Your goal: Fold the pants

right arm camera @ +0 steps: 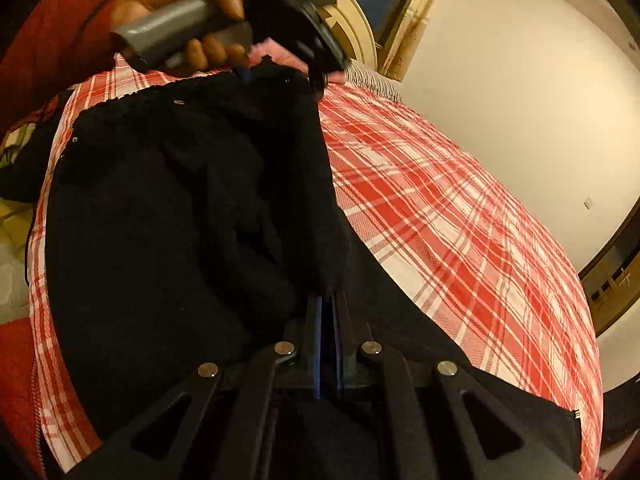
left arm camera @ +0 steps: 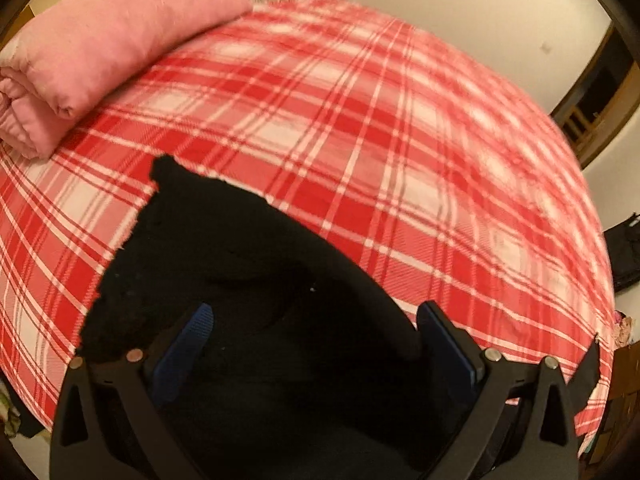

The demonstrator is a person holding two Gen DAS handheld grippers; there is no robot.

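Observation:
Black pants [left arm camera: 224,248] lie on a red and white plaid sheet [left arm camera: 380,120]. In the left wrist view my left gripper [left arm camera: 316,332] is open, its blue-padded fingers [left arm camera: 188,344] spread wide over the pants' cloth. In the right wrist view the pants [right arm camera: 168,216] spread across the left of the bed. My right gripper [right arm camera: 326,304] is shut on a fold of the pants' edge. The left gripper [right arm camera: 316,76], held in a hand, hovers at the far end of the pants.
A folded pink blanket [left arm camera: 100,52] lies at the far left of the bed. White walls stand behind. A dark bag [left arm camera: 624,248] sits beyond the bed's right edge. A red cushion [right arm camera: 44,36] lies at the upper left.

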